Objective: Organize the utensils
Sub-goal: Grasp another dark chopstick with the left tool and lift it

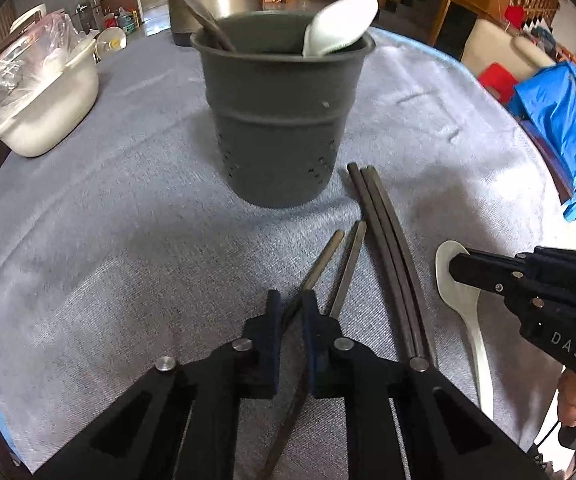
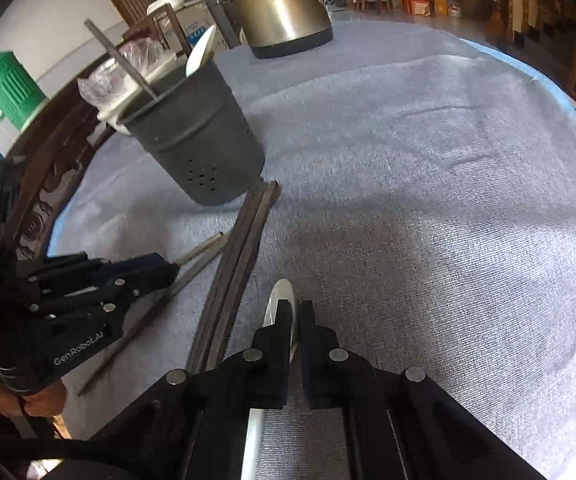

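Note:
A dark grey utensil holder (image 1: pixel 278 120) stands on the cloth and holds a white spoon (image 1: pixel 340 26) and a dark chopstick (image 1: pixel 192 8). It also shows in the right wrist view (image 2: pixel 200 136). My left gripper (image 1: pixel 290 308) is shut on a grey chopstick (image 1: pixel 322 258); a second grey chopstick (image 1: pixel 348 268) lies beside it. A bundle of dark chopsticks (image 1: pixel 384 248) lies to the right. My right gripper (image 2: pixel 294 312) is shut on a white spoon (image 2: pixel 278 300) that lies on the cloth, also in the left wrist view (image 1: pixel 462 304).
A metal kettle (image 2: pixel 284 4) stands at the back of the grey-clothed table (image 2: pixel 428 200). A white bowl with a plastic bag (image 1: pixel 44 92) sits at the left. A blue bag (image 1: pixel 560 120) lies off the table's right edge.

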{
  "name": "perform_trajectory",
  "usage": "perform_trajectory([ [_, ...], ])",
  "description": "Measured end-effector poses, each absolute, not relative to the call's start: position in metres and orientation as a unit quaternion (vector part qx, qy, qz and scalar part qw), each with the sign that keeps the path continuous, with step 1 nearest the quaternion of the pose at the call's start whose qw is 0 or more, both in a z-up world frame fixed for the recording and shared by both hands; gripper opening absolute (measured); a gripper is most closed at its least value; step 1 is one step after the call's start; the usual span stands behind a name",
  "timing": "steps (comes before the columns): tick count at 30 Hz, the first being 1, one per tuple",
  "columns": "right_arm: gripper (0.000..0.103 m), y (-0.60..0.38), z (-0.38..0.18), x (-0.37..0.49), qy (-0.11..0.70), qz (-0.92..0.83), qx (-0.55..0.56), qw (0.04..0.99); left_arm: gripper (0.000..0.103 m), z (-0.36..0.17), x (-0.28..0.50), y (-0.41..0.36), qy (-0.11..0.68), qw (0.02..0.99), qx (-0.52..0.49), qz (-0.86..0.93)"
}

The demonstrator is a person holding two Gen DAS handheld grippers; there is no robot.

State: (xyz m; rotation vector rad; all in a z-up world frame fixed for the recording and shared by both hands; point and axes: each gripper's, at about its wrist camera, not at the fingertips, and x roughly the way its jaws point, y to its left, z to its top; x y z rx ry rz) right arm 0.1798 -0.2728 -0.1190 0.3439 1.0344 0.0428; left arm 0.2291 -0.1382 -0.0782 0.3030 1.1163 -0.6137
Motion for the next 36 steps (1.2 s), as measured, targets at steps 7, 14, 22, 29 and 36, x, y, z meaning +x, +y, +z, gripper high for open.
perform_trajectory([
  [7, 0.004, -0.292, -0.117, 0.173, 0.479, 0.017, 0.202, 0.854, 0.0, -0.068, 0.229, -0.116, 0.51, 0.801, 0.109, -0.295],
  [14, 0.004, -0.308, -0.123, 0.167, 0.481, 0.0, 0.231, 0.846, 0.001, -0.081, 0.216, -0.127, 0.518, 0.78, 0.163, -0.312],
  [22, 0.004, -0.309, -0.128, 0.176, 0.495, 0.006, 0.227, 0.839, 0.023, -0.09, 0.218, -0.143, 0.51, 0.773, 0.208, -0.315],
  [29, 0.007, -0.302, -0.127, 0.195, 0.513, 0.014, 0.203, 0.834, 0.011, -0.095, 0.223, -0.158, 0.497, 0.776, 0.209, -0.329],
  [36, 0.004, -0.291, -0.125, 0.202, 0.499, 0.022, 0.171, 0.849, 0.006, -0.086, 0.219, -0.138, 0.487, 0.79, 0.179, -0.326],
])
